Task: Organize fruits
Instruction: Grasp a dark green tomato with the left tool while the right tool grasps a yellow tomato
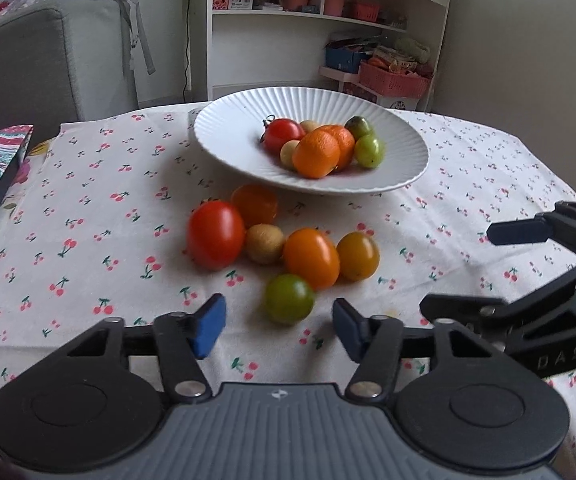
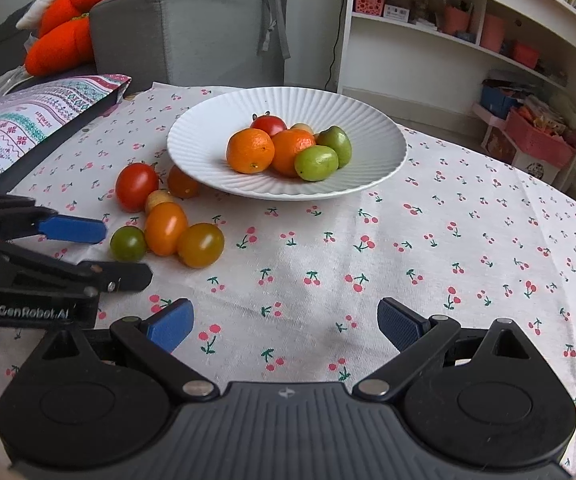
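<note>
Left tongs (image 1: 279, 327): blue pads apart, hanging low over the desk just short of the green tomato (image 1: 289, 299); the tomato sits ahead of the gap, not pressed by either pad.
Right tongs (image 2: 284, 326): spread wide over bare cloth, nothing between the pads.
Plate (image 2: 208, 120): white, ribbed, at the far middle of the desk (image 2: 447, 260); it holds two oranges (image 2: 250, 150), a red tomato, two green fruits and some small pale ones.
Loose fruit: a cluster on the cloth just in front of the plate: a red tomato (image 1: 215, 234), a small brown fruit (image 1: 265, 243), an orange tomato (image 1: 311, 257), a yellowish tomato (image 1: 357, 256) and another orange one (image 1: 254, 204) close under the plate's rim.
Green tomato: nearest the left tongs, at the front edge of the cluster.
Cloth: white with a cherry print.
</note>
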Demonstrator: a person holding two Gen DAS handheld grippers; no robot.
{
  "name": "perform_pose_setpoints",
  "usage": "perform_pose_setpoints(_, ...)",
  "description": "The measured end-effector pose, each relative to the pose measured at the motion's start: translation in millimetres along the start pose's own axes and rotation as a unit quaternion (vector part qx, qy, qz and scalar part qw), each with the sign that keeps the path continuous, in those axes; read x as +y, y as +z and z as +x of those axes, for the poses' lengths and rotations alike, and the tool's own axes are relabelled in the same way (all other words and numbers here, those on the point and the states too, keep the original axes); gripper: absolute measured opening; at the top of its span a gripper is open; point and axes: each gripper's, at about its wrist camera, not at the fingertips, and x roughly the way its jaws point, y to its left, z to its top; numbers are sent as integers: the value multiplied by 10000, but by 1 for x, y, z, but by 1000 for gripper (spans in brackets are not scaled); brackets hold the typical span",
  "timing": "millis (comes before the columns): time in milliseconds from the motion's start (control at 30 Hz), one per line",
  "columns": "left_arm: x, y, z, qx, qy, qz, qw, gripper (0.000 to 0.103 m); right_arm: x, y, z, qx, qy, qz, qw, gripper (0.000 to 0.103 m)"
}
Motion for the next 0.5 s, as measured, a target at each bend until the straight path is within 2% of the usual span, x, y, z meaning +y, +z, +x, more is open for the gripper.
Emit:
perform_pose_setpoints(133, -1, 5, 1, 40, -164, -48, 9998, 16, 1, 1, 1, -17, -2, -53, 10000, 98)
perform_pose_setpoints(500, 15, 4, -10, 179, 74, -102, 9998, 14, 19, 11, 12, -31, 163, -156, 9997, 93)
